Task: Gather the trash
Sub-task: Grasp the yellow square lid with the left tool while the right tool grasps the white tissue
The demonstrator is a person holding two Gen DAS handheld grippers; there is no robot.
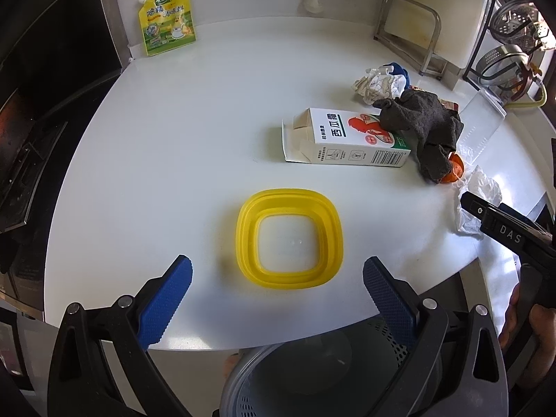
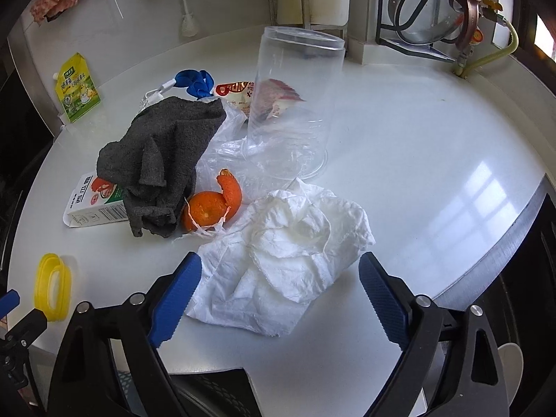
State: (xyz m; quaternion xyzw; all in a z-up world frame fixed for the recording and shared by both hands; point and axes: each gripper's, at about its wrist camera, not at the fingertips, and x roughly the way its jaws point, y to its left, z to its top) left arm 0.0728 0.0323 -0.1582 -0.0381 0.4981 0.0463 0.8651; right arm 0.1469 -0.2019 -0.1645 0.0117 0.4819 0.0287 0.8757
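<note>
My left gripper (image 1: 278, 274) is open and empty, just short of a yellow collapsed container (image 1: 290, 239) on the white counter. My right gripper (image 2: 279, 271) is open, its fingers either side of a crumpled white tissue (image 2: 292, 260) that lies on the counter; the tissue also shows in the left wrist view (image 1: 477, 205). Behind the tissue lie orange peel (image 2: 212, 208), a dark grey cloth (image 2: 163, 160) draped over a white carton (image 2: 93, 205), a clear plastic bag (image 2: 229, 135), a snack wrapper (image 2: 236, 92) and blue trash (image 2: 194, 81). The carton (image 1: 351, 139) also shows in the left wrist view.
A clear plastic jar (image 2: 292, 104) stands behind the tissue. A yellow seasoning pouch (image 1: 168, 19) leans on the back wall. A metal rack (image 1: 410, 34) and strainers (image 2: 427, 10) stand at the back right. A grey perforated bin (image 1: 312, 375) sits below the counter's front edge.
</note>
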